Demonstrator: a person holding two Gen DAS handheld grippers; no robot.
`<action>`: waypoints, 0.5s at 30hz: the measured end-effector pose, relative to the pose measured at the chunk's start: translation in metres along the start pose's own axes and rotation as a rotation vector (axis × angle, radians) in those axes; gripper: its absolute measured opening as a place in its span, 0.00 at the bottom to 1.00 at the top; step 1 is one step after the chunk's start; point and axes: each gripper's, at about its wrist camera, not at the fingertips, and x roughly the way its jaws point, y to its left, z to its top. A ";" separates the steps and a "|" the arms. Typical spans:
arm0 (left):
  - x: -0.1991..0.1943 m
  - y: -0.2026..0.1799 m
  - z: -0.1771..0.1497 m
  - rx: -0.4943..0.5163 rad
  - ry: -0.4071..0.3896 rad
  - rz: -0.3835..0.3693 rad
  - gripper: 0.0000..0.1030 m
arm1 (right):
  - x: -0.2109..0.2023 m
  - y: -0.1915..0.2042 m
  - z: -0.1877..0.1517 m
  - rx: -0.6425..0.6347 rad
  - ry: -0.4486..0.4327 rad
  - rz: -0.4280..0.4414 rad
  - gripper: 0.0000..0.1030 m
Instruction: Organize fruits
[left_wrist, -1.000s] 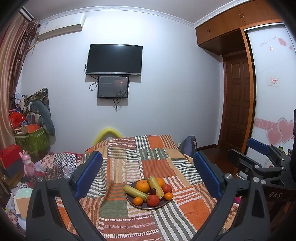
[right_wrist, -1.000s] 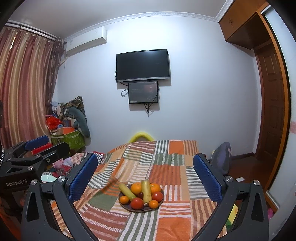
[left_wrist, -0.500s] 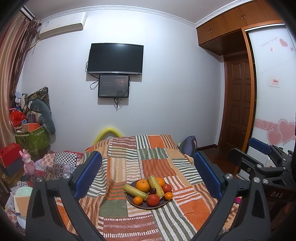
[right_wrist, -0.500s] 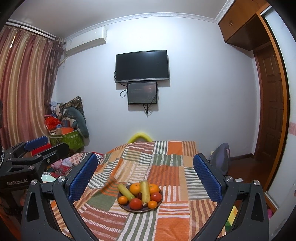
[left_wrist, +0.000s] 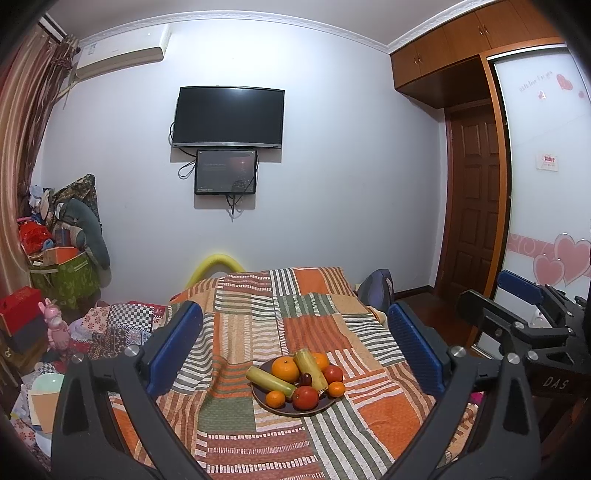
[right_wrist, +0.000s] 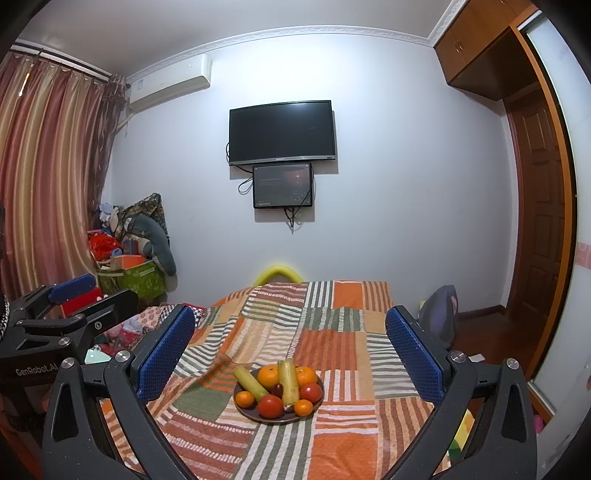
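Note:
A dark plate (left_wrist: 269, 405) (right_wrist: 245, 411) of fruit sits on a patchwork cloth. It holds several oranges, two red tomatoes, two pale green-yellow stalks and a dark plum. My left gripper (left_wrist: 295, 347) is open and empty, held back from the plate and above it. My right gripper (right_wrist: 291, 350) is open and empty too, also short of the plate. Each gripper shows at the edge of the other's view: the right one (left_wrist: 524, 306) and the left one (right_wrist: 70, 299).
The striped patchwork cloth (left_wrist: 314, 317) covers the surface. Piled cloths, boxes and a green bin (left_wrist: 62, 280) crowd the left side. A dark bag (left_wrist: 376, 288) sits at the far right corner. A wooden door (left_wrist: 476, 206) and wardrobe are on the right.
Both views have shifted only slightly; the plate sits a touch left in the right wrist view. Both grippers stay open and empty.

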 end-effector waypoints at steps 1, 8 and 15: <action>0.000 0.000 0.000 0.000 0.001 -0.001 0.99 | 0.000 0.000 0.000 -0.001 0.000 0.000 1.00; 0.001 0.002 -0.001 0.006 -0.002 -0.013 0.99 | 0.000 0.000 0.000 0.001 0.001 0.003 1.00; 0.000 0.003 -0.002 0.011 0.005 -0.033 0.99 | 0.001 -0.001 0.001 0.001 -0.002 0.001 1.00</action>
